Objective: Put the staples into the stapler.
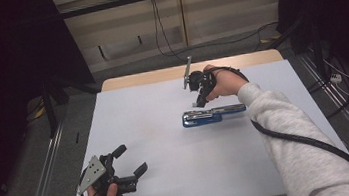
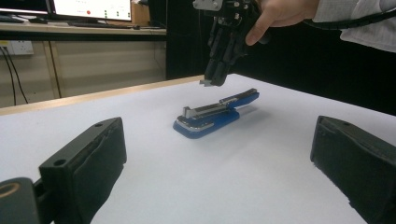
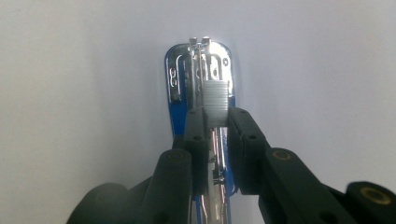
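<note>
While the right gripper pinches a brittle staple strip above the open stapler mid-tabletop, we advise side-edge holds (left gripper fingers wide, idle).

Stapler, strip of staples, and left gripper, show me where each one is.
stapler (image 1: pixel 213 115), high view, blue body.
strip of staples (image 3: pixel 216 103), right gripper view, ridged face.
left gripper (image 1: pixel 130 161), high view, gap between its jaws.

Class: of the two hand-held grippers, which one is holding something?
The right hand-held gripper, above the blue stapler, pinches a strip of staples. The left hand-held gripper is wide open.
</note>
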`<action>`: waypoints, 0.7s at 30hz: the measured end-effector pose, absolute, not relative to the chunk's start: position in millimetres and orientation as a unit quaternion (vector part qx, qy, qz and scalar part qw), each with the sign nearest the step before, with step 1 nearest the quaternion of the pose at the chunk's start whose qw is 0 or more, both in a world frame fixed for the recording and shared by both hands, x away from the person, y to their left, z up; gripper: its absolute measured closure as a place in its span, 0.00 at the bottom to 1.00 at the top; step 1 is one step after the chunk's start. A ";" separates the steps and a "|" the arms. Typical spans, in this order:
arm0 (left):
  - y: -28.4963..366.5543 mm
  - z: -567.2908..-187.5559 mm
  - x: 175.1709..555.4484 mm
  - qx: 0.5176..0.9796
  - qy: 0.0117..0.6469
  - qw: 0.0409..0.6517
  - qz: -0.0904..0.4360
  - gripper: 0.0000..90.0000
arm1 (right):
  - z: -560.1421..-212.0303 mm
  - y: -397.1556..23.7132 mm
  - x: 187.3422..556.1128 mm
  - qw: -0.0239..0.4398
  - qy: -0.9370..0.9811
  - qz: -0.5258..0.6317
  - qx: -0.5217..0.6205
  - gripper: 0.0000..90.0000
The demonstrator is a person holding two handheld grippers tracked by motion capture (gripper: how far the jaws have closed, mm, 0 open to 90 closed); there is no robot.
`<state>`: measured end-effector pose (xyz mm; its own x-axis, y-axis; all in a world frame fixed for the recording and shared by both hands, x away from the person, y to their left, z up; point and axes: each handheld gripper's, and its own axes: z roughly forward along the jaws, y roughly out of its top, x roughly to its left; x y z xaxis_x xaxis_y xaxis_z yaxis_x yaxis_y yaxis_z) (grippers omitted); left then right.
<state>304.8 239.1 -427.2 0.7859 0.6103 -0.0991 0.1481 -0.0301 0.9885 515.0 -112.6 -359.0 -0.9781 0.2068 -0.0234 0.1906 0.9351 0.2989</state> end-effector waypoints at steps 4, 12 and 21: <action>239.4 -427.3 304.9 0.694 0.274 0.640 0.182 0.04 | -359.6 -112.5 515.0 0.029 0.983 0.150 0.101 0.87; 240.0 -427.4 305.2 0.694 0.274 0.640 0.183 0.04 | -359.7 -110.8 515.4 0.027 0.981 0.155 0.111 0.87; 240.0 -427.2 305.1 0.694 0.273 0.641 0.184 0.04 | -361.0 -108.3 517.3 0.025 0.980 0.160 0.112 0.87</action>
<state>305.1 240.0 -427.2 0.7837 0.6139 -0.0941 0.1430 -0.0308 0.9893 517.3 -108.3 -361.0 -0.9739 0.2266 -0.0127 0.2108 0.9240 0.3192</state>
